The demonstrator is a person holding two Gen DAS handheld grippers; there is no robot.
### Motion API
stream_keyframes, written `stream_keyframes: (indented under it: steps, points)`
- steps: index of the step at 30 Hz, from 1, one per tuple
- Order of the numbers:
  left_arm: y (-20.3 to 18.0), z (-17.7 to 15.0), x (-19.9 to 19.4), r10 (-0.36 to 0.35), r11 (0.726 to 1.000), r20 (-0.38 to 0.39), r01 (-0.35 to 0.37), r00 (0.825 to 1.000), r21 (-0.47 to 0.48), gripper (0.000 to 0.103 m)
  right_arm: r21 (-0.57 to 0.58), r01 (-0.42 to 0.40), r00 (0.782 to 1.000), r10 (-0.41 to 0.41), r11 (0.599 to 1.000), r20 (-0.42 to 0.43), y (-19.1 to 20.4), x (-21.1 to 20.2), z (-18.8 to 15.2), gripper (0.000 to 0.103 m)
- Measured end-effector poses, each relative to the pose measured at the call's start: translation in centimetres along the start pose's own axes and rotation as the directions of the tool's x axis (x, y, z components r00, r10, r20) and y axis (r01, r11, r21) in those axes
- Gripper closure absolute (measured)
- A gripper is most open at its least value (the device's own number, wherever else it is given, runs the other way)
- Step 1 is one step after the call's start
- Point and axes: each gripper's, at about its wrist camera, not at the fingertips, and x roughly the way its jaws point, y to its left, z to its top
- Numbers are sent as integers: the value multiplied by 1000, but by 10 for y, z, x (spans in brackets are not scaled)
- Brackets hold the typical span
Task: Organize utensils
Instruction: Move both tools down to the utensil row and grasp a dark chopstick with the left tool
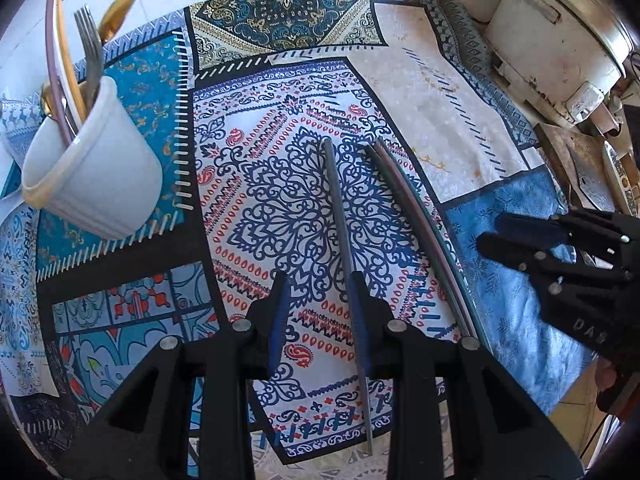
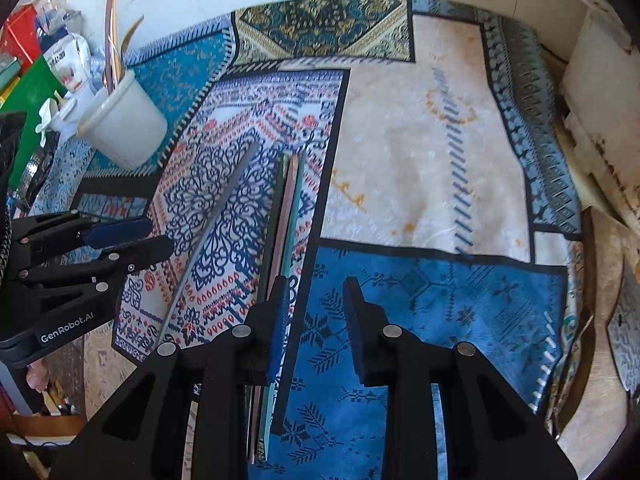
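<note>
Left gripper (image 1: 318,312): your jaws stand a little apart over the patterned cloth (image 1: 280,184); nothing is between them.
Grey stick (image 1: 346,252): it lies flat on the cloth, just beside your left gripper's right finger, and runs away from you; you cannot tell if the finger touches it.
Coloured sticks (image 2: 290,220): a bundle of three or so lies side by side on the cloth, right of the grey stick and apart from it.
Right gripper (image 2: 316,320): your jaws are slightly parted and hold nothing; the left finger sits over the near end of the coloured sticks.
Cup (image 1: 96,168): white, at the far left on the cloth, well apart from both grippers.
In the cup: a fork (image 1: 90,52), a gold spoon (image 1: 120,4) and some long sticks stand upright.
</note>
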Motion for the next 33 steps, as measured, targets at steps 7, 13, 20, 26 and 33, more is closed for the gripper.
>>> stream_keyframes:
  steps: [7, 13, 20, 26, 33]
  points:
    - [-5, 7, 11, -24, 1000, -25, 24, 999, 20, 74, 2, -23, 999, 23, 1000, -39, 4, 18, -4, 78]
    - [-10, 12, 26, -22, 999, -39, 23, 999, 45, 82, 6, -16, 999, 17, 1000, -31, 4, 18, -3, 84]
    - [-17, 14, 30, -11, 999, -26, 12, 1000, 52, 83, 15, -5, 1000, 6, 1000, -31, 2, 20, -2, 92]
    - [-29, 11, 32, 43, 992, -12, -41, 999, 118, 88, -21, 35, 999, -35, 999, -11, 11, 23, 1, 93]
    - [-28, 12, 33, 33, 988, -9, -32, 999, 153, 98, 7, 2, 1000, -2, 1000, 6, 5, 24, 1, 97]
